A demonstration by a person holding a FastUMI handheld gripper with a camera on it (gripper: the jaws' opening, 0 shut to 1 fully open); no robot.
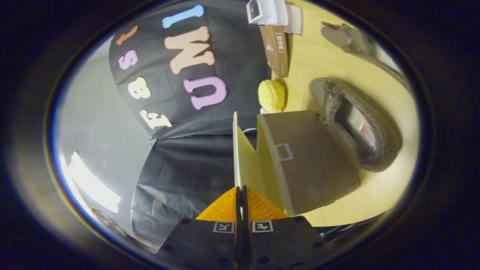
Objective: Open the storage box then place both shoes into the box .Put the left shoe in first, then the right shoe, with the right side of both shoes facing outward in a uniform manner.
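Tongs [242, 200], bottom centre of the frame: both fingers clenched on the edge of the lid [243, 157] of the storage box [311, 165], which runs as a thin pale panel up from the fingertips to mid-frame. The view is rolled sideways, so the bench [322, 56] occupies the right of the frame. The box is brown cardboard with a small pale label patch and sits just right of centre on the bench. A yellow ball-like object [272, 95] lies above the box. A brown carton [277, 50] stands at upper centre. One grey-brown fuzzy shoe [356, 123] touches the box's right side, its opening visible. The second shoe [352, 37] lies apart at upper right. Bare bench shows between the shoes and below the box.
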